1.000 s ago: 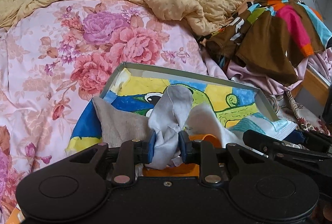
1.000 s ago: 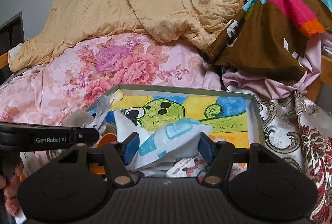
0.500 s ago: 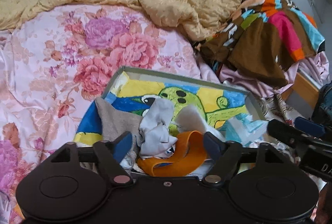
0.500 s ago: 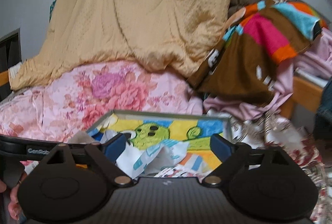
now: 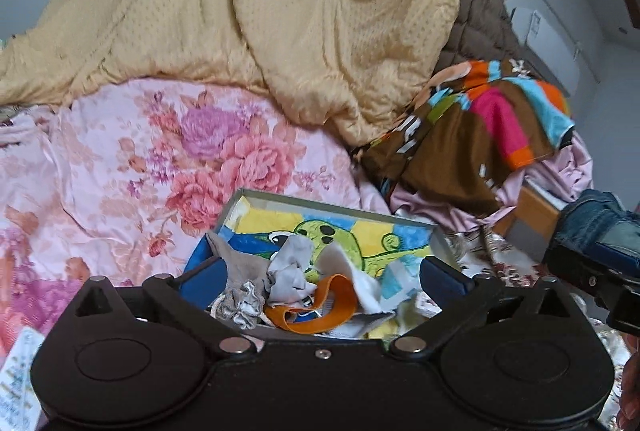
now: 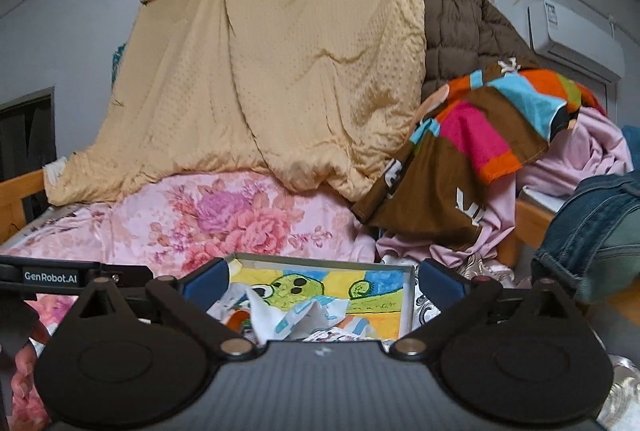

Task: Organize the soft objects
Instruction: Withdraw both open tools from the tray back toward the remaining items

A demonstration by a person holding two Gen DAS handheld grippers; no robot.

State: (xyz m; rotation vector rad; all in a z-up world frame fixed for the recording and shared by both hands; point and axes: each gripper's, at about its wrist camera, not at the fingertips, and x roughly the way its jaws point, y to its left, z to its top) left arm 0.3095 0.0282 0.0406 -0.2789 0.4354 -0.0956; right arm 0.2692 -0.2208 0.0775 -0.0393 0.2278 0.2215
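A shallow box (image 5: pixel 336 201) with a green cartoon figure painted inside lies on the bed; it also shows in the right wrist view (image 6: pixel 408 291). In it lie a grey cloth (image 5: pixel 290 273), an orange band (image 5: pixel 316 305), a beige cloth (image 5: pixel 236 259) and a white-and-blue cloth (image 5: pixel 390 283) (image 6: pixel 308 315). My left gripper (image 5: pixel 322 277) is open and empty, above the near end of the box. My right gripper (image 6: pixel 322 279) is open and empty, also raised above the box.
A pink floral sheet (image 5: pixel 120 171) covers the bed. A yellow quilt (image 5: pixel 280 11) hangs behind it. A brown multicoloured garment (image 5: pixel 472 135), pink cloth and jeans (image 6: pixel 592 231) pile up on the right by a wooden bed rail (image 6: pixel 528 223).
My left gripper let go of the grey cloth and my right gripper let go of the white-and-blue cloth. Both opened wide and drew up and back from the box.
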